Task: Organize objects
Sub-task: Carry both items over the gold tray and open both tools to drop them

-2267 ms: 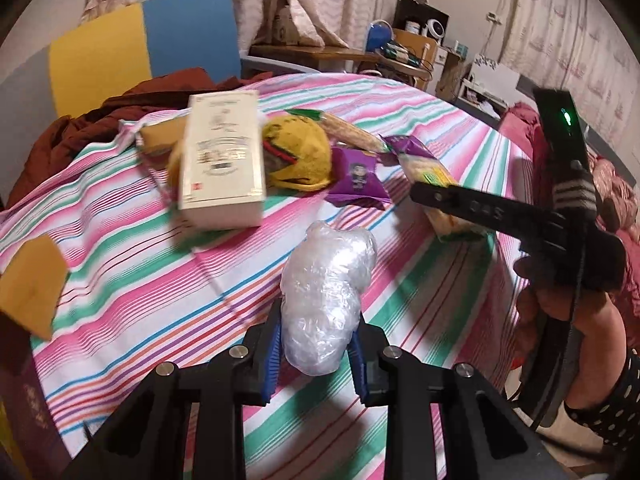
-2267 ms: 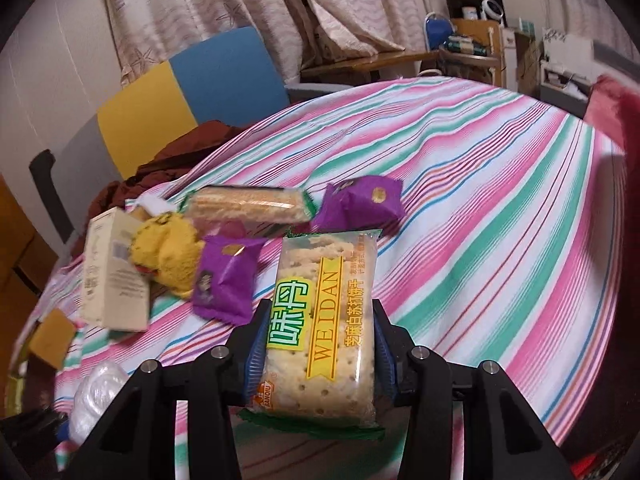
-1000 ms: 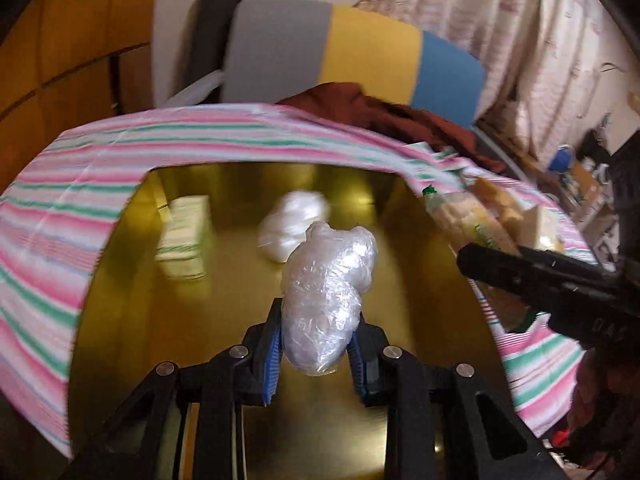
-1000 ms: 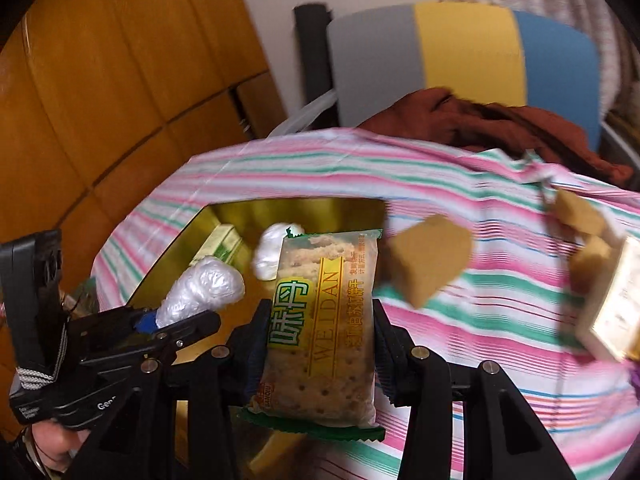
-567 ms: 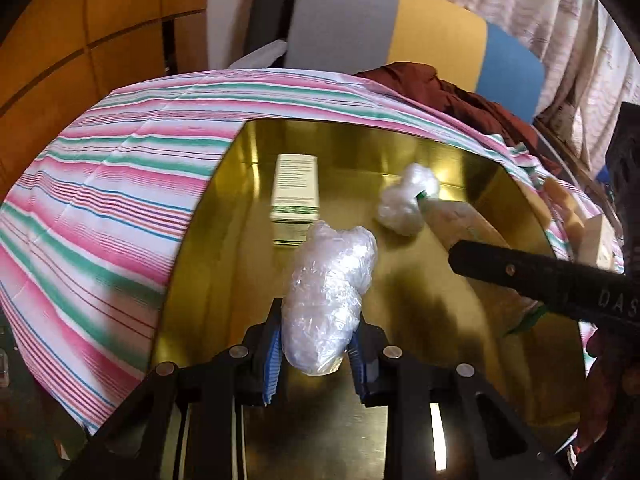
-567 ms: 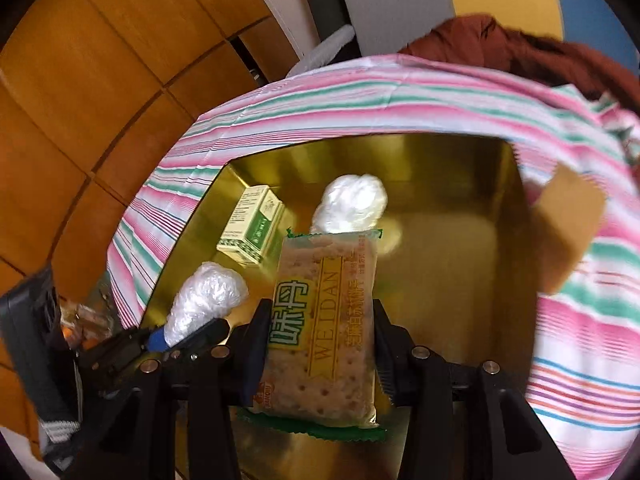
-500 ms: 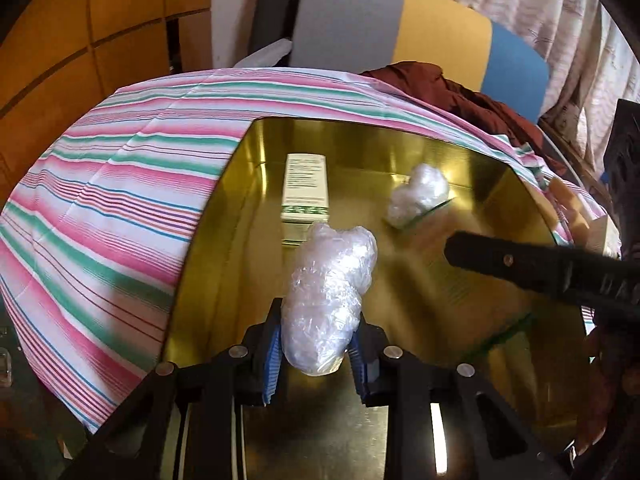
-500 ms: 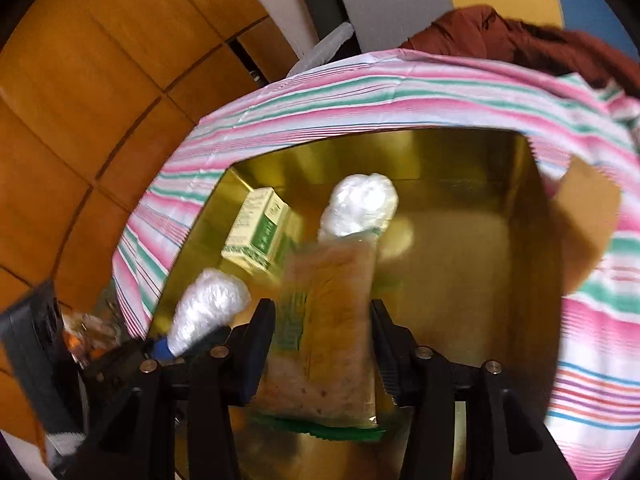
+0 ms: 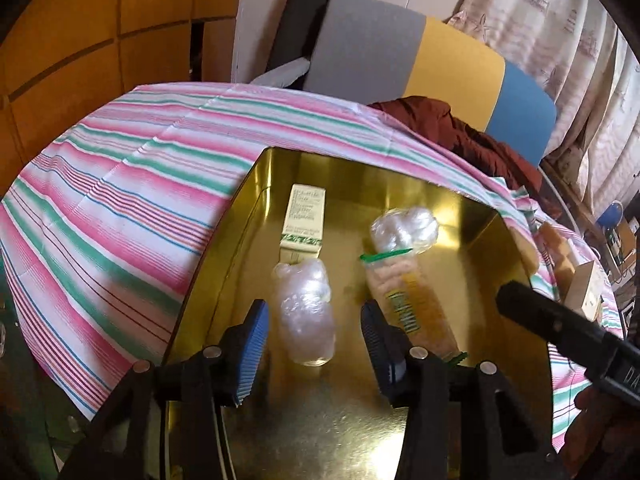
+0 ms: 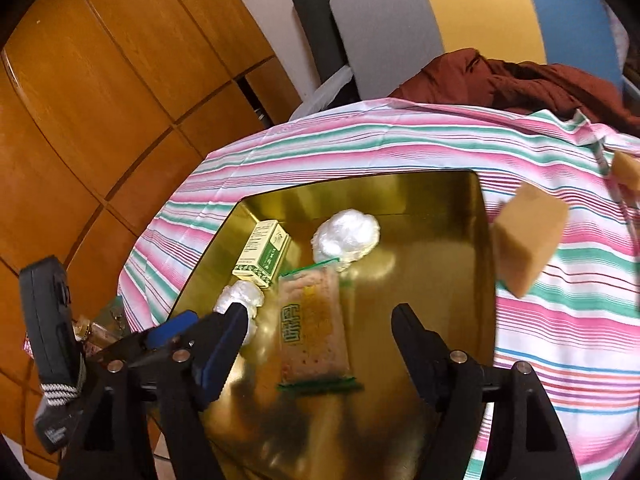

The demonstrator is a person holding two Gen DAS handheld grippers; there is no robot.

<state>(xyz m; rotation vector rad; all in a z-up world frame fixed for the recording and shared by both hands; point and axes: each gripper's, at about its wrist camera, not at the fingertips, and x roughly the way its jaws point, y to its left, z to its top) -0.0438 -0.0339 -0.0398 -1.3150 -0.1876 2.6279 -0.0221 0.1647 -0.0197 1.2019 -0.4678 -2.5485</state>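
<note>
left claw opened, plastic bundle released, right claw opened, cracker pack released

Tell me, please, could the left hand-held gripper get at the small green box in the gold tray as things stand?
Probably not directly: the plastic bundle lies between the open left hand-held gripper and the box, touching its near end. Approaching from the tray's left side looks clearer.

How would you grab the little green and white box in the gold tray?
Probably pinch the small green and white box across its two long sides, coming from above. It lies flat in the gold tray with a plastic-wrapped bundle against its near end.
</note>
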